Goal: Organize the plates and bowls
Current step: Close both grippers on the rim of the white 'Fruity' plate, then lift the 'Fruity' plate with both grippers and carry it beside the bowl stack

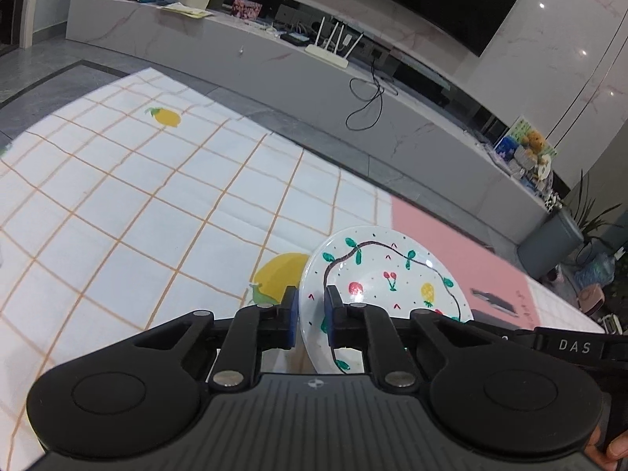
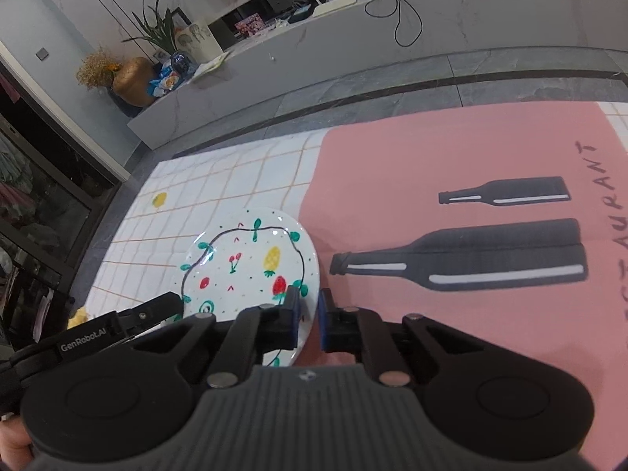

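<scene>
Painted plate (image 1: 386,274) lower centre-right of left view, rim pinched between left gripper (image 1: 311,314) pads. Right gripper (image 2: 310,314) clamps opposite rim (image 2: 251,263), lower centre. Checked cloth (image 1: 137,196) beneath.

White letters "DAS" stand on the black arm of the right gripper (image 1: 575,345) as the left wrist view shows it. "GenRobot.AI" is printed on the left gripper (image 2: 84,343) in the right wrist view. On the pink mat (image 2: 392,165), dark letters read "AURANT", the beginning cut off.
</scene>
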Motion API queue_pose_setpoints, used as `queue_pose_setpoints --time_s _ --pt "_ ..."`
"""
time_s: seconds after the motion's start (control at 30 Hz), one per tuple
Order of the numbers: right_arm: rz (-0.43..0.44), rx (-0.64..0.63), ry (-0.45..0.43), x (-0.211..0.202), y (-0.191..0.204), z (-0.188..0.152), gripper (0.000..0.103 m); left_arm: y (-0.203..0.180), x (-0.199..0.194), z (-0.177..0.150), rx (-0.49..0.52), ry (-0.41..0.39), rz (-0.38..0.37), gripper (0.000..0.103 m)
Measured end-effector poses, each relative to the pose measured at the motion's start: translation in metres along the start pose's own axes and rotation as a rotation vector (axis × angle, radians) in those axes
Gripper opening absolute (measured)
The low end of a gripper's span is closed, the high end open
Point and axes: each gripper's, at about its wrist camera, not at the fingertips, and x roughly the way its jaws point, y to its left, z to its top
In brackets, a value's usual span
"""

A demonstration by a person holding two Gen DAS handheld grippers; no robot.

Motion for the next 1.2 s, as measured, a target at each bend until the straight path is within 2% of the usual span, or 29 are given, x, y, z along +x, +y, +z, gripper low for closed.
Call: queue_pose_setpoints --time_s 0.2,0.43,0.7,0.97,1.2 --pt "0.025 0.019 -0.017 -0.045 0.011 -0.008 0.008 -0.020 -0.047 0.004 -0.020 -0.008 -0.016 0.015" --pt "0.056 0.046 -0.048 -0.119 0.016 -0.025 0.008 -0.058 -0.111 -0.001 -0.032 -0.007 -0.036 0.015" --pt "0.059 0.087 -0.111 -0.214 -0.006 -0.059 0.008 -0.116 -0.171 -0.039 -0.027 -0.023 -0.097 0.015" --pt "0.001 0.172 -0.185 -0.293 -0.065 -0.101 0.008 -0.170 -0.178 -0.093 -0.028 0.035 -0.206 0.012" --pt "-0.064 0.257 -0.196 -0.327 -0.121 -0.137 0.008 -0.193 -0.151 -0.145 -0.037 0.143 -0.224 0.012"
